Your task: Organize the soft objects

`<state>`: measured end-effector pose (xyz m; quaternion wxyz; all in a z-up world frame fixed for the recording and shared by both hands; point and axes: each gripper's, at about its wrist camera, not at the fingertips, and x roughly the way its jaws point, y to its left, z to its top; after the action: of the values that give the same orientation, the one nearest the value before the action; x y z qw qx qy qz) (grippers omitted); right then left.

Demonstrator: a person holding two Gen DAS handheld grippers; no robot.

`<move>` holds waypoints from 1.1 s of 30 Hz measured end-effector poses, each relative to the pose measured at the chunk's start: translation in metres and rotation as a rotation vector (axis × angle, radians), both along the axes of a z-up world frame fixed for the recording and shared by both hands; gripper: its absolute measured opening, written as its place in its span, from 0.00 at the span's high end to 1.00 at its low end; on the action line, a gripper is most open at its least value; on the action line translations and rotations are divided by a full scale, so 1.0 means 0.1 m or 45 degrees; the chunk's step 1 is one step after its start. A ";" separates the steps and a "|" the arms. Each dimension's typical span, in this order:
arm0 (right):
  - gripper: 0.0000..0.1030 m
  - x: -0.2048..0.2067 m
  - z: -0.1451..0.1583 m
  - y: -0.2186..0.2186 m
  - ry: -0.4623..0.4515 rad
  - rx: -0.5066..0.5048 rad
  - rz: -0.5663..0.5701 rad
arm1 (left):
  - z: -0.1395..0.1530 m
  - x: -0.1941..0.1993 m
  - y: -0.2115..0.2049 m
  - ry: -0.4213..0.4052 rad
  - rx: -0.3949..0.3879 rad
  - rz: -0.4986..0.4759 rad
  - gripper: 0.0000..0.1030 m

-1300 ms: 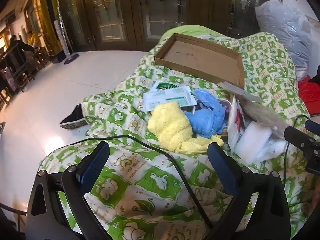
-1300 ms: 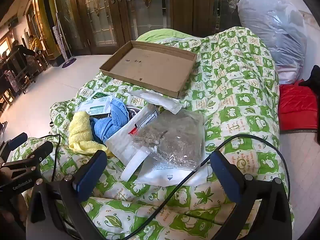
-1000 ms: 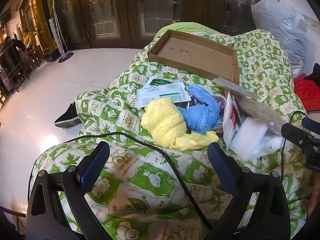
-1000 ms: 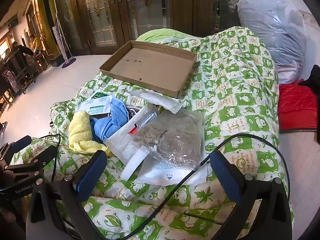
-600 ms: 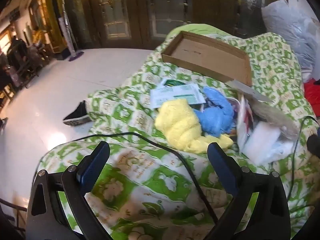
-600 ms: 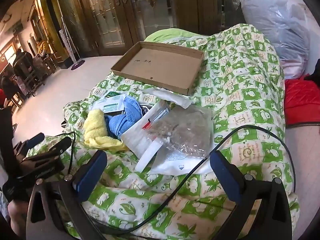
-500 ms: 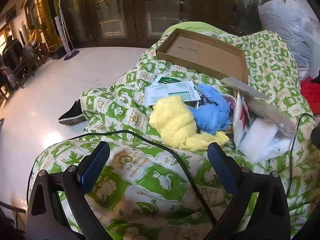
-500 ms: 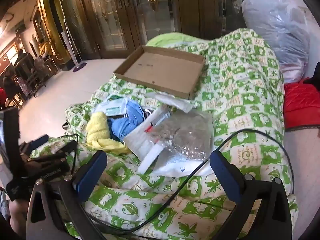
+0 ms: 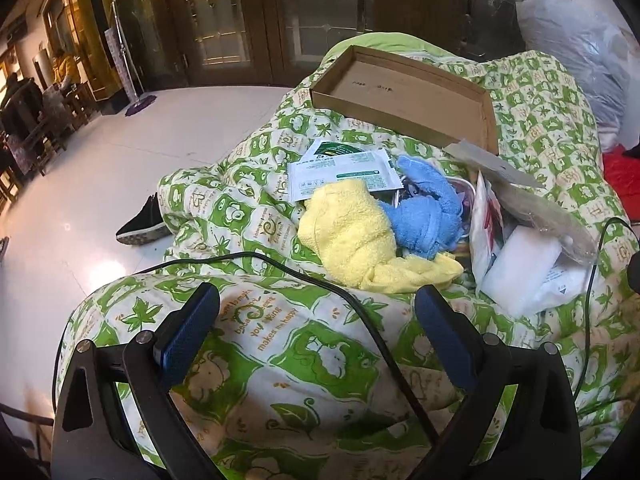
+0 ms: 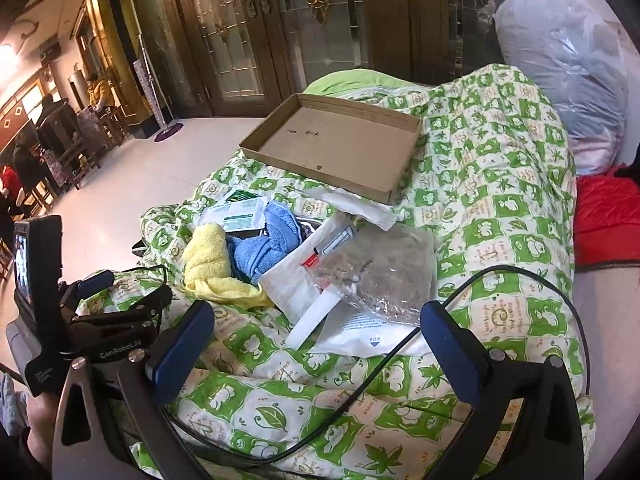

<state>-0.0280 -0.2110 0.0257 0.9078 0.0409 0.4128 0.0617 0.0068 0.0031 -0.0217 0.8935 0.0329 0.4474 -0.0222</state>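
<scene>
A yellow towel point(image 9: 352, 236) and a blue towel point(image 9: 428, 212) lie bunched together on a green-and-white patterned quilt point(image 9: 280, 344). Flat white packets point(image 9: 340, 176) lie behind them, and a clear bag of brownish material point(image 10: 380, 268) rests on white pouches point(image 10: 360, 332) to their right. A shallow empty cardboard tray point(image 10: 340, 140) sits farther back. My left gripper point(image 9: 316, 328) is open, hovering short of the yellow towel with nothing between its fingers. My right gripper point(image 10: 320, 340) is open too, near the white pouches. The left gripper point(image 10: 100, 292) also shows at the right wrist view's left edge.
Black cables point(image 9: 320, 280) trail across the quilt in front of both grippers. A large white plastic sack point(image 10: 568, 60) and a red cushion point(image 10: 604, 224) lie at the right. A black shoe point(image 9: 144, 224) sits on the pale floor at left, with people and furniture far off.
Both grippers have shifted and swayed slightly before the pile and stay open. In the right wrist view the left gripper has risen into fuller sight. No object has moved.
</scene>
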 end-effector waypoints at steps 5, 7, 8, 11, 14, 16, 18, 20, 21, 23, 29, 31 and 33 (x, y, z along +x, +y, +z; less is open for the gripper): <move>0.00 0.01 -0.01 -0.02 0.015 0.009 -0.006 | 0.02 0.00 0.02 -0.009 -0.016 0.003 0.04; 0.00 0.01 -0.02 -0.01 0.027 0.003 -0.003 | 0.03 0.00 0.02 -0.012 -0.018 0.004 0.04; 0.00 0.02 -0.02 -0.01 0.027 -0.001 0.003 | 0.03 0.00 0.03 -0.008 -0.021 0.003 0.04; 0.00 0.02 0.00 -0.01 0.017 -0.005 0.010 | 0.04 -0.01 0.03 -0.006 -0.026 0.004 0.04; 0.00 0.04 0.01 -0.03 0.021 0.010 0.012 | 0.05 -0.01 0.04 -0.008 -0.027 0.002 0.04; 0.00 0.10 0.05 -0.11 0.032 0.040 0.009 | 0.06 0.00 0.04 -0.005 -0.034 0.004 0.04; 0.00 0.22 0.07 -0.17 0.061 0.045 0.017 | 0.09 0.02 0.06 0.005 -0.053 0.012 0.04; 0.00 0.44 0.07 -0.21 0.134 -0.010 0.053 | 0.11 0.05 0.06 0.007 -0.075 0.016 0.04; 0.00 0.53 0.07 -0.21 0.170 -0.030 0.071 | 0.12 0.08 0.05 0.007 -0.077 0.022 0.04; 0.00 0.76 0.05 -0.24 0.250 -0.053 0.107 | 0.11 0.13 0.03 0.016 -0.060 0.028 0.04; 0.00 1.04 0.12 -0.33 0.210 -0.047 0.147 | -0.01 0.32 -0.09 0.085 0.032 0.036 0.04; 0.00 1.10 0.08 -0.36 0.220 -0.031 0.167 | -0.02 0.38 -0.12 0.101 0.069 0.035 0.04; 0.00 1.13 0.02 -0.39 0.230 -0.022 0.181 | 0.00 0.45 -0.17 0.114 0.107 0.032 0.04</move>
<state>0.0855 -0.2504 0.0276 0.8605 0.0092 0.4955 0.1186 0.0513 -0.0136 -0.0222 0.8706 0.0637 0.4879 0.0062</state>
